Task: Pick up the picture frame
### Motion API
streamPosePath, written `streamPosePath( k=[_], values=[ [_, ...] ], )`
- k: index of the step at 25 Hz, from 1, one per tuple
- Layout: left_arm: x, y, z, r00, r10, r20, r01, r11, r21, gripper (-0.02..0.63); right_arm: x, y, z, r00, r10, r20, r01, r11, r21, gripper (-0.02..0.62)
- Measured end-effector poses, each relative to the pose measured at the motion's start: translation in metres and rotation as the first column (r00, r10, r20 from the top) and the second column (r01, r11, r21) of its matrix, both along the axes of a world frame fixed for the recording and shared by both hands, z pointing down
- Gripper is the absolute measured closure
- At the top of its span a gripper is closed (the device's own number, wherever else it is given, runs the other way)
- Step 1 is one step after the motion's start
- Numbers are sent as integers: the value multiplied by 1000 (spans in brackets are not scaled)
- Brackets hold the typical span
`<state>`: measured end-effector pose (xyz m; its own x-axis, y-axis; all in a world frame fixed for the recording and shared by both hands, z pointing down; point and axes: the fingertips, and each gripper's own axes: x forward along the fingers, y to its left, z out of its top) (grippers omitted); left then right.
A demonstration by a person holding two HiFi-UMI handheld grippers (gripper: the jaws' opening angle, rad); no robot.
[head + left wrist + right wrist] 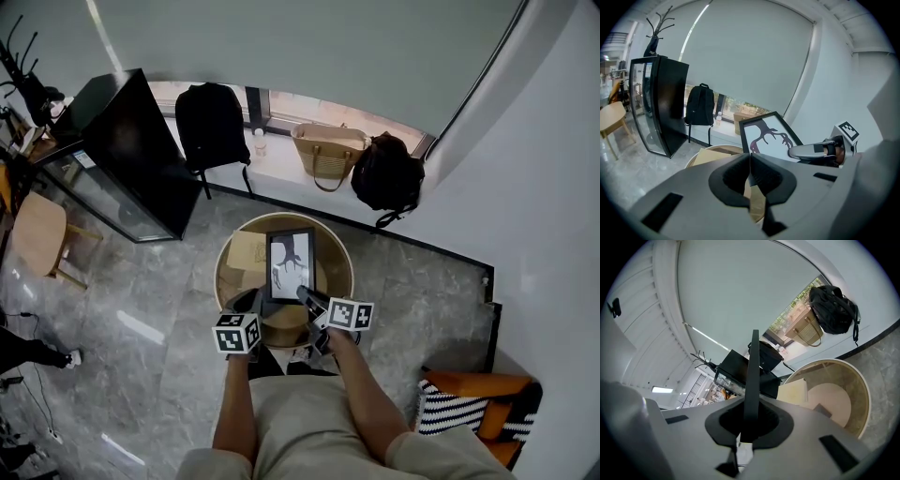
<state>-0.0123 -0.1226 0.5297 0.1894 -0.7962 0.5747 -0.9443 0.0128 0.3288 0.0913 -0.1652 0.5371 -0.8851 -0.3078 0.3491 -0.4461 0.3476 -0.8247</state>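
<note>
**Round counter on a grey floor**

On my feed, the round counter [219, 274] has a raised pale rim and a brown top, and it stands on the grey marbled floor [141, 300]. A flat beige box [246, 253] lies on its left part. A paler round disc [286, 325] sits at the near side.

Bright diffuse daylight, soft shadows, glare streaks on glossy floor [141, 326], fisheye bending, black vignetted corners
</note>
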Motion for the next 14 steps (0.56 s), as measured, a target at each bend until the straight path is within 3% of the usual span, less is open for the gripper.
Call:
streamPosePath(
  k=[14],
  values=[
    [-23,10,-1,999,-40,25,40,999,-10,583,-24,-7,-2,1000,-18,24,18,1000,-7,549]
  ],
)
